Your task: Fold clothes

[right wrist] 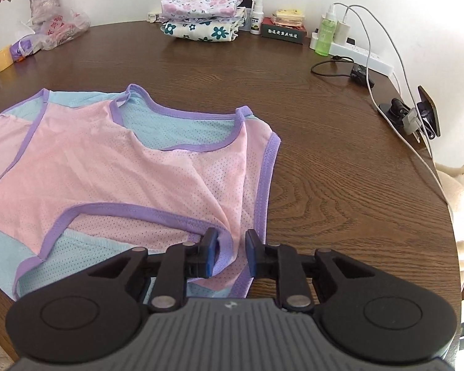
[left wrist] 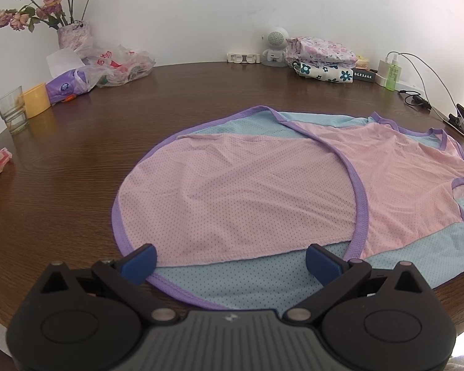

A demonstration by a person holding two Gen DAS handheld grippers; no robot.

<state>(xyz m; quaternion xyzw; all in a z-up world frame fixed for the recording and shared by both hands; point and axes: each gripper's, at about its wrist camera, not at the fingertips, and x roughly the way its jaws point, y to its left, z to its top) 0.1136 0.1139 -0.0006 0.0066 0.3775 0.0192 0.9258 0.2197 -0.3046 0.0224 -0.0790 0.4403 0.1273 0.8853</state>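
Note:
A pink and light-blue mesh sleeveless top with purple trim (left wrist: 232, 185) lies spread on the round brown table (left wrist: 77, 160), partly folded over itself. My left gripper (left wrist: 230, 261) hangs open over its near hem, blue pads wide apart and nothing between them. In the right wrist view the same top (right wrist: 108, 170) shows its neckline and armholes. My right gripper (right wrist: 230, 256) is shut on a bunched fold of pink fabric and purple trim at the near armhole edge, and creases run up from the pinch.
A stack of folded floral clothes (right wrist: 201, 15) sits at the back by the wall. Bottles, a box and a power strip with cables (right wrist: 362, 55) crowd the back right, with a clip stand (right wrist: 417, 114) at the table's edge. A vase, plastic bags (left wrist: 114, 65), a yellow cup and a glass (left wrist: 12, 111) stand at the left.

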